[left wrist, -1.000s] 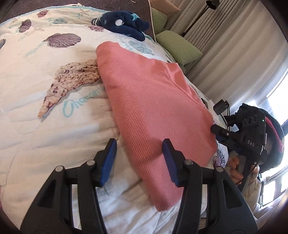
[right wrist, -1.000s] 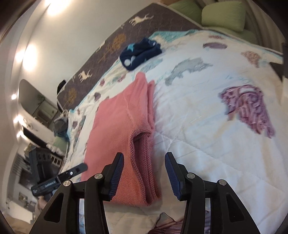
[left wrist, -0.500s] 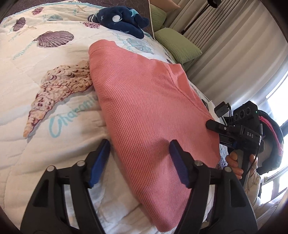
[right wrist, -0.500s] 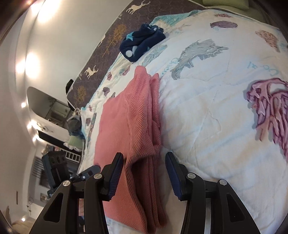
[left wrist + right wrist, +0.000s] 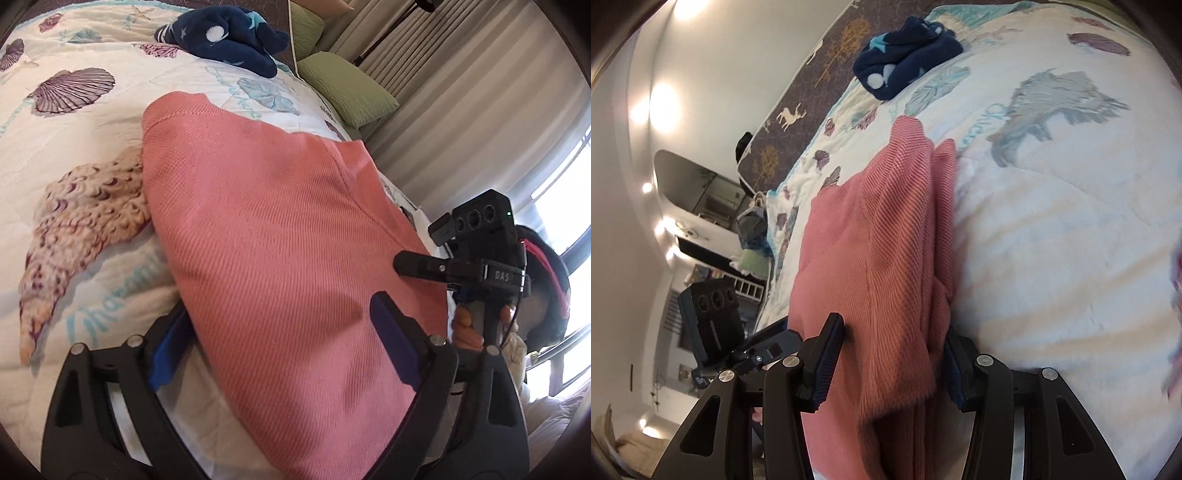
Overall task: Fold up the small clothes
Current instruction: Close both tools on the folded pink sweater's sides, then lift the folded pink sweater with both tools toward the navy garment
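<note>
A navy star-print garment (image 5: 225,42) lies bunched at the top centre of the left wrist view, well apart from the work, on the seashell-printed quilt (image 5: 74,155) that covers the bed. Green pillows (image 5: 347,88) sit at the upper right, against pale curtains (image 5: 461,92). In the right wrist view the same navy garment (image 5: 905,55) is at the top centre, a dark headboard with deer and tree motifs (image 5: 812,85) runs along the upper left, and a small heap of grey and green clothes (image 5: 753,236) sits at the bed's far edge, mid-left. Nothing lies on the quilt between the grippers and the folded piece.

The folded pink knit garment (image 5: 277,240) fills the middle of the left wrist view and runs down to the bottom edge. The left gripper (image 5: 280,343) straddles its near end: the jaws have just been opening and stand wide, one blue pad (image 5: 170,350) low beside the cloth's left edge, the other over the cloth at lower right, neither pressing it.

In the right wrist view the pink garment (image 5: 882,258) shows its stacked layers along the right edge. The right gripper (image 5: 890,362) has those layers between its half-spread jaws, the pads close against both sides of the cloth; I cannot tell whether they pinch it. In the left wrist view the right gripper (image 5: 417,264) sits at mid-right, beside the garment's right edge, with a hand (image 5: 469,325) on its handle.
</note>
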`<state>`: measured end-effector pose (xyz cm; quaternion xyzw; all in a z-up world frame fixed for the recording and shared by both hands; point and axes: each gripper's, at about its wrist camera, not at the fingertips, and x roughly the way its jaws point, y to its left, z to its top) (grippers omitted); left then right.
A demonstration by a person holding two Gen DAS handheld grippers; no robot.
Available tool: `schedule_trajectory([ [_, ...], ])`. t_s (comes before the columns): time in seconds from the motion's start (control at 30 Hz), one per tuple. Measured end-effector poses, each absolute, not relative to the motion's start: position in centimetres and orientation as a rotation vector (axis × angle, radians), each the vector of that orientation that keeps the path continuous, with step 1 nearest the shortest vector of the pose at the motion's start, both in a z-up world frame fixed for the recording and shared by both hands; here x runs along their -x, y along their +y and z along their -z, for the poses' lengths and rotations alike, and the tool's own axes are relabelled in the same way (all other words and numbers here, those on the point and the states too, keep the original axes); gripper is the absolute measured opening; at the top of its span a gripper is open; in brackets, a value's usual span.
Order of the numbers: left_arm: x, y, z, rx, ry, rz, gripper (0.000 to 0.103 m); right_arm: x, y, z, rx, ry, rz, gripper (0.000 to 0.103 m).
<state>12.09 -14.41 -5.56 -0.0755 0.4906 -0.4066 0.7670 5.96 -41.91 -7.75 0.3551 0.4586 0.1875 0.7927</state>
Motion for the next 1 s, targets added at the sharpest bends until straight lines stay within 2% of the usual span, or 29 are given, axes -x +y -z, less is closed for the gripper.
schedule_trajectory([
  [0.27, -13.9, -15.0, 5.8, 0.181, 1.054, 0.884, 0.091, -9.1, -41.8, 8.1, -0.759, 1.004, -0.447, 0.051],
  [0.3, -14.1, -15.1, 5.8, 0.180, 1.049, 0.881, 0.089, -9.1, -41.8, 8.1, -0.766, 1.000, -0.450, 0.051],
  [0.37, -14.6, -14.9, 5.8, 0.176, 1.046, 0.858, 0.076, -9.3, -42.2, 8.3, -0.795, 0.998, -0.460, 0.050],
  [0.43, -15.3, -14.3, 5.8, 0.177, 1.054, 0.815, 0.039, -9.2, -42.7, 8.4, -0.819, 0.993, -0.449, 0.045],
  [0.47, -15.6, -13.9, 5.8, 0.196, 1.067, 0.810, 0.034, -8.7, -42.8, 8.3, -0.807, 0.987, -0.420, 0.031],
  [0.5, -15.7, -13.5, 5.7, 0.233, 1.080, 0.816, 0.031, -8.4, -42.8, 8.1, -0.789, 0.982, -0.394, 0.023],
  [0.53, -15.6, -13.3, 5.4, 0.248, 1.079, 0.813, 0.028, -7.8, -42.7, 7.8, -0.794, 0.967, -0.391, 0.022],
  [0.73, -11.6, -14.8, 0.8, 0.036, 0.893, 0.792, 0.026, -5.2, -40.2, 2.7, -0.608, 0.857, -0.364, 0.021],
  [1.0, -9.1, -14.3, -5.9, 0.028, 0.769, 0.838, 0.026, -1.8, -39.8, -3.7, -0.544, 0.721, -0.332, 0.021],
])
